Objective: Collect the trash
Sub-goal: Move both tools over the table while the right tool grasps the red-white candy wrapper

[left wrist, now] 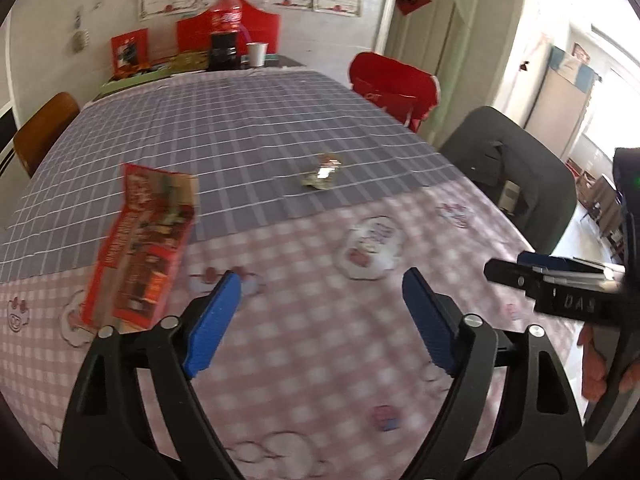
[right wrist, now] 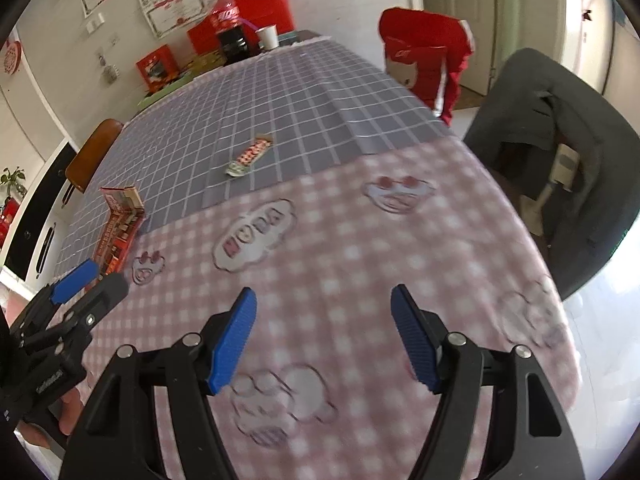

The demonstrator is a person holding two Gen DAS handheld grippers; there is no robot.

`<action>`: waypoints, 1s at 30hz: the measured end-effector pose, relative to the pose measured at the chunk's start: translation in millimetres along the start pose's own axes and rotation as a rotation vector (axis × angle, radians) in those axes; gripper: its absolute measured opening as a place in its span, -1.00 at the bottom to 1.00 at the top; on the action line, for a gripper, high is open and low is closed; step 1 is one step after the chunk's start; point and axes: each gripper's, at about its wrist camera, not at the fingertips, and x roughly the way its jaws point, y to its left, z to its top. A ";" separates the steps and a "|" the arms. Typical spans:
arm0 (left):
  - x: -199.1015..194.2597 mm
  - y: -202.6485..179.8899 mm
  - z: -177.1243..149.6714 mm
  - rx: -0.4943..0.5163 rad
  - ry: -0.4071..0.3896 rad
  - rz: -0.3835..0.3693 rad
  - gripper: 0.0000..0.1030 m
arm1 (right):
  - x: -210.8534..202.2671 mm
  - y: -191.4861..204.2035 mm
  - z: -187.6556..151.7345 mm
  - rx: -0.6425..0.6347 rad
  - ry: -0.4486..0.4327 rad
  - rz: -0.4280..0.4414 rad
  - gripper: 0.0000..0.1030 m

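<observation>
Wrapper (left wrist: pixel 322 172) lies well beyond both open tongs (left wrist: pixel 322 316).

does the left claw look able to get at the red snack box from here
Probably yes. The left claw is open and empty, and the red snack box lies just ahead to its left on the tablecloth, with nothing between them.

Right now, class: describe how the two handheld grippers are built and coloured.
Both the left gripper and right gripper have black plastic linkage arms with silver pivot pins and ribbed blue finger pads. The right gripper's black body carries embossed lettering. No cables or sleeves are visible.
</observation>
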 end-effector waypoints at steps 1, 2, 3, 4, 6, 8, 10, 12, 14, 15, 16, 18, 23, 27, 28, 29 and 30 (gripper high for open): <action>0.0 9.0 0.7 -0.008 0.001 0.011 0.63 | 6.4 4.6 6.5 -0.002 0.009 0.008 0.34; 0.6 17.6 1.6 -0.015 0.002 0.023 0.64 | 12.3 8.7 12.3 -0.004 0.015 0.014 0.37; 1.3 28.2 2.7 -0.024 0.005 0.037 0.64 | 19.7 13.6 20.1 -0.008 0.021 0.021 0.44; 2.4 39.1 4.3 -0.036 0.008 0.050 0.65 | 24.5 16.5 24.6 -0.010 0.022 0.023 0.46; 4.8 56.8 8.1 -0.062 0.016 0.064 0.66 | 37.8 24.3 38.6 -0.013 0.023 0.029 0.46; 8.4 73.1 13.4 -0.087 0.029 0.076 0.67 | 51.7 31.7 52.1 -0.024 0.040 0.036 0.47; 12.4 89.5 19.3 -0.110 0.036 0.100 0.67 | 64.9 38.7 66.0 -0.033 0.054 0.044 0.47; 15.8 105.2 26.9 -0.118 0.035 0.131 0.67 | 80.9 49.9 81.3 -0.047 0.068 0.042 0.47; 18.1 116.3 33.1 -0.126 0.034 0.157 0.67 | 94.5 59.2 94.5 -0.059 0.080 0.036 0.47; 20.1 123.3 37.3 -0.133 0.033 0.175 0.67 | 101.4 62.7 101.0 -0.062 0.085 0.033 0.47; 21.7 129.3 40.8 -0.137 0.031 0.185 0.67 | 111.9 67.9 110.4 -0.063 0.090 0.032 0.47; 24.6 141.1 46.8 -0.144 0.029 0.203 0.67 | 126.9 73.2 121.3 -0.060 0.099 0.031 0.47; 29.1 165.0 49.2 -0.188 0.028 0.233 0.71 | 170.0 77.9 144.9 0.004 0.134 0.014 0.47; 36.8 175.3 42.4 -0.208 0.073 0.217 0.71 | 185.3 87.9 149.8 -0.025 0.105 -0.020 0.33; 38.1 174.7 40.0 -0.211 0.078 0.204 0.71 | 187.8 91.1 149.7 -0.043 0.104 -0.036 0.23; 40.7 172.3 37.6 -0.205 0.091 0.176 0.71 | 188.0 94.1 149.6 -0.065 0.090 -0.065 -0.35; 42.7 169.1 36.0 -0.194 0.104 0.154 0.72 | 188.1 97.2 148.6 -0.092 0.076 -0.089 -0.55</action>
